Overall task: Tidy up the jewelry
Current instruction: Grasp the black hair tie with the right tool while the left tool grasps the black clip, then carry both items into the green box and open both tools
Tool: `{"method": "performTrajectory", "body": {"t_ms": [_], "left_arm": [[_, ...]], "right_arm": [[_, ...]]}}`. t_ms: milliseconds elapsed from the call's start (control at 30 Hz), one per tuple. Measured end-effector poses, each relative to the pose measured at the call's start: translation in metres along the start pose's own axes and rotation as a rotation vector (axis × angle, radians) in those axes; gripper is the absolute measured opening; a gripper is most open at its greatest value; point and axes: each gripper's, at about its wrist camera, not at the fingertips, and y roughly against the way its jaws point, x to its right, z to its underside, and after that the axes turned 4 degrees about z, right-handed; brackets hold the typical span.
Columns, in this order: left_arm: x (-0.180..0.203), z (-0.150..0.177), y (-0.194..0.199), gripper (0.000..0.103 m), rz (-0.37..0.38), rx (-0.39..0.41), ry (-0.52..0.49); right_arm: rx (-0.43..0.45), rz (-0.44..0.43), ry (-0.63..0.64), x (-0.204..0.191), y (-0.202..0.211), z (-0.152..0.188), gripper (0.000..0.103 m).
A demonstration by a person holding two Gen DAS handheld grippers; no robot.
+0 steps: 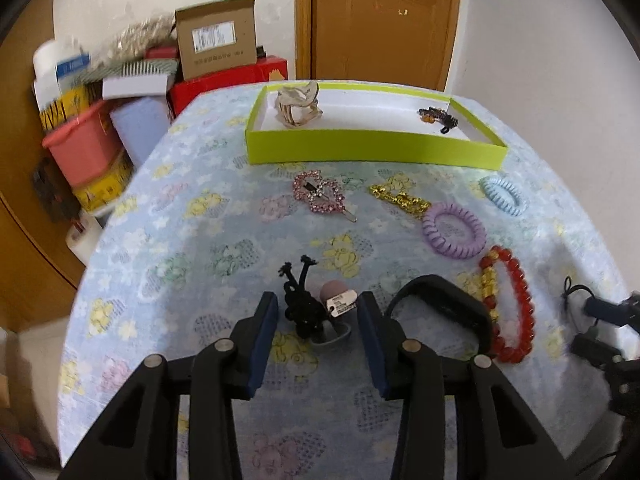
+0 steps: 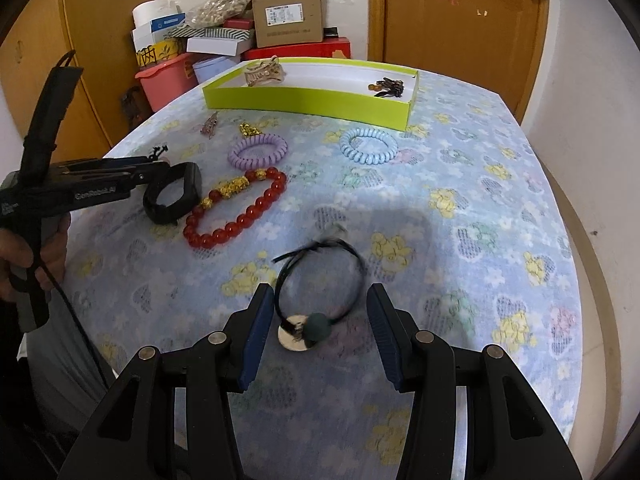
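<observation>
Two grippers under my control, both over a counter (image 2: 500, 140) draped in a pale blue floral cloth. Left gripper (image 1: 318, 312): fingers spread wide, nothing pinched; between them on the cloth lies a black hair tie (image 1: 300, 304) with a mauve bead and a tag, touching neither finger as far as I can tell. Right gripper (image 2: 320, 308): fingers likewise spread, bracketing a black cord hair tie (image 2: 320, 276) with a dark green bead and a silver disc; the cord runs close to the left finger, contact uncertain. Loose items on the cloth, listed from the left wrist view: a black band (image 1: 448, 300) just beside the left gripper's right finger; a red bead bracelet (image 1: 516, 304) with gold beads, next to the band; a purple coil hair tie (image 1: 454, 230); a blue coil hair tie (image 1: 502, 196); a gold chain clip (image 1: 400, 198); a pink rhinestone heart clip (image 1: 320, 194). Receptacle: a lime-green tray (image 1: 372, 152) at the far side of the counter, white inside, holding a beige claw clip (image 1: 298, 108) at its left end and a dark beaded clip (image 1: 438, 116) at its right end, well apart. Behind the counter I note stacked boxes (image 2: 288, 14) and a wooden door (image 2: 460, 12).
</observation>
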Motion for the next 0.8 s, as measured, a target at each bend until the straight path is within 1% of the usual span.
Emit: {"method": "performTrajectory", "body": {"t_ms": [33,67,100,133,200,233,400,600,800], "left_arm": [[0.001,0.0,0.0,0.036,0.005,0.001,0.002],[0.001,0.0,0.0,0.035,-0.003,0.002,-0.002],[0.001,0.0,0.0,0.034,-0.008,0.004,-0.007],[0.002,0.0,0.0,0.033,-0.01,0.007,-0.011],[0.002,0.0,0.0,0.03,-0.011,0.011,-0.011],[0.001,0.0,0.0,0.03,-0.011,0.013,-0.01],[0.001,0.002,0.002,0.028,0.0,0.019,-0.007],[-0.006,0.004,0.009,0.027,0.052,0.023,0.036],[-0.007,0.002,0.026,0.026,0.094,0.058,0.049]], "right_arm": [[0.003,0.003,-0.003,0.0,0.001,0.002,0.044],[0.006,0.015,-0.002,-0.001,0.002,0.004,0.037],[0.008,0.03,0.002,-0.001,0.004,0.005,0.034],[0.009,0.034,0.003,-0.002,0.004,0.006,0.029],[0.009,0.036,-0.001,-0.001,0.006,0.007,0.023],[0.011,0.038,-0.003,0.0,0.006,0.008,0.014],[0.019,0.03,-0.033,0.004,0.008,0.009,0.013],[0.048,0.02,-0.055,0.007,0.016,0.004,0.012],[0.079,0.017,-0.056,0.008,0.024,-0.004,0.012]]}}
